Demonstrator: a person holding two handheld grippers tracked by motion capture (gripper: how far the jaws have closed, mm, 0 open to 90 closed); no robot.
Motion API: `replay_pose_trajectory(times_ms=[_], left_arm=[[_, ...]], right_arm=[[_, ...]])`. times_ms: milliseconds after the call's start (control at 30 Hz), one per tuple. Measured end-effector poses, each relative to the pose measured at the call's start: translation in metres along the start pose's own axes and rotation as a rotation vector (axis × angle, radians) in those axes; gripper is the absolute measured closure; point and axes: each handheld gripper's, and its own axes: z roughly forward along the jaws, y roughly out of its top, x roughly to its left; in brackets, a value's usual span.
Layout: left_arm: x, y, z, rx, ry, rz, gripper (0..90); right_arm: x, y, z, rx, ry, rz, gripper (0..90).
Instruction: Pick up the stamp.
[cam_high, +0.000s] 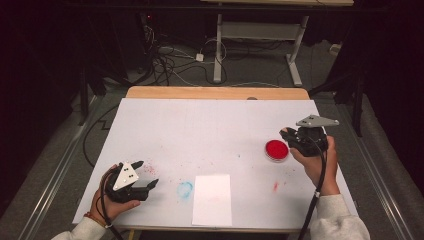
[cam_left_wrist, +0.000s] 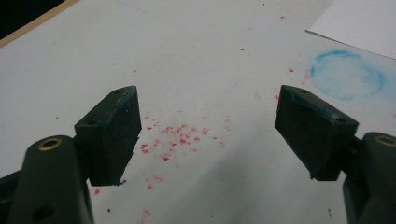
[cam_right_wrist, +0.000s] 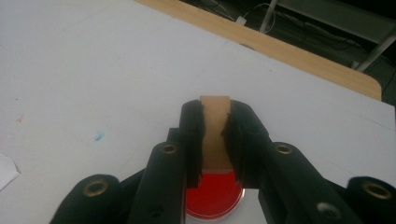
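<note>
Over the red dish at the right side of the bench, my right gripper has its fingers clamped on a small tan block, which looks like a wooden stamp. In the right gripper view the block stands upright between the fingers, with the round dish of red directly beneath it. Whether its lower face is touching the red I cannot tell, since my own fingers hide it.

My left gripper rests low at the near left of the bench, fingers spread wide apart and holding nothing. Red specks lie on the white surface between them, and a faint blue ring sits just beyond, beside the sheet of white paper at the near edge.

I judge the step to be inking the stamp in the red. To do it well I would keep the block square to the dish, so the whole face takes colour evenly, and press straight down without twisting. A lift straight up, clear of the rim, should avoid tipping the shallow dish or dragging it. I would hold my grip firm, because a block that slips would print crooked. The scattered specks suggest drips are likely, so a steady, level carry toward the paper seems wise.
</note>
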Motion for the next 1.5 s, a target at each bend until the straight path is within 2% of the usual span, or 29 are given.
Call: replay_pose_trajectory(times_ms=[133,267,300,533,767,900,1300,1433,1467,1500], left_arm=[[0.000,0.000,0.000,0.001,-0.002,0.001,21.9],[0.000,0.000,0.001,-0.004,0.001,0.011,21.9],[0.000,0.000,0.001,0.003,-0.004,0.000,22.0],[0.000,0.000,0.001,0.005,-0.008,0.000,21.9],[0.000,-0.001,0.001,0.007,-0.009,0.001,21.9],[0.000,-0.001,0.001,0.010,-0.011,0.004,21.9],[-0.001,-0.002,0.000,0.012,-0.013,0.008,21.9],[0.000,-0.002,0.000,0.010,-0.012,0.003,21.8],[0.001,-0.002,0.000,0.004,-0.008,0.013,21.9],[0.001,-0.003,0.000,0.009,-0.012,0.002,21.8]], right_arm=[[0.001,-0.002,0.003,0.009,0.003,0.003,76.5],[0.000,-0.011,0.021,0.064,-0.001,-0.002,76.5],[0.000,-0.014,0.025,0.077,0.001,-0.003,76.5],[0.002,-0.032,0.056,0.179,0.003,-0.006,76.5],[0.001,-0.043,0.072,0.232,0.017,0.000,76.5],[0.000,-0.045,0.072,0.228,0.024,0.025,76.6],[-0.002,-0.047,0.073,0.227,0.031,0.056,76.6],[0.004,-0.045,0.074,0.239,-0.004,0.028,76.6],[0.004,-0.046,0.074,0.239,-0.001,0.030,76.6],[0.003,-0.046,0.074,0.238,0.002,0.036,76.6]])
